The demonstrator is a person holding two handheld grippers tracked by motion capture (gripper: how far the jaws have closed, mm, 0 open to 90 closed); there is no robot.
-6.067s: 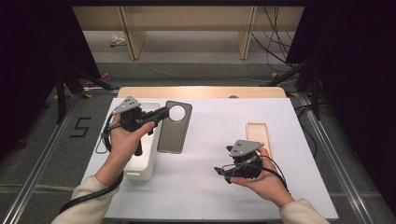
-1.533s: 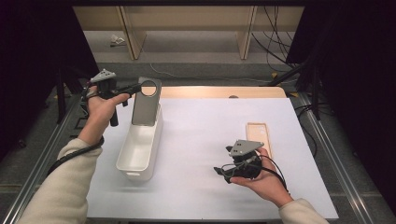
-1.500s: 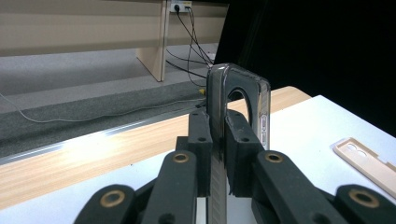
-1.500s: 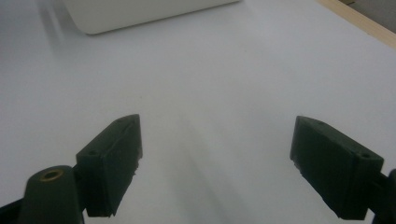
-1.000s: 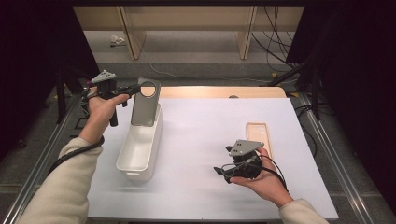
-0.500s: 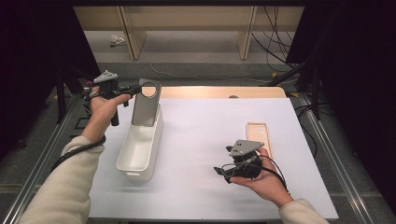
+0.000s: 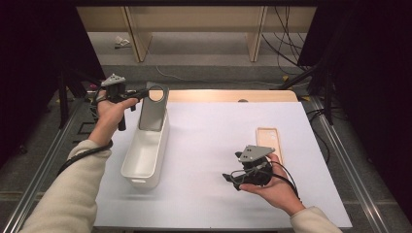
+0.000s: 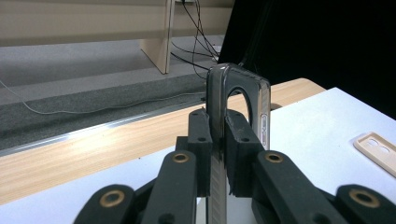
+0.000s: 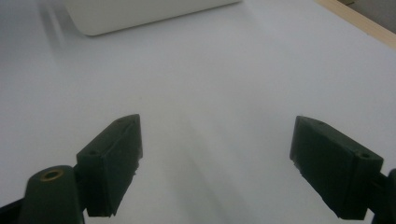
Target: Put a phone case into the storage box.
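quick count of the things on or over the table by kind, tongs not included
grey phone case, held upright in the left tongs over the far end of the bin: 1
beige phone case, flat on the table: 1
white plastic bin: 1
total: 3

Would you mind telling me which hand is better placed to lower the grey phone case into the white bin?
The left. The left gripper is already shut on the phone case, held upright over the white bin's far end. The right gripper is open, resting low on the table, well apart from both.
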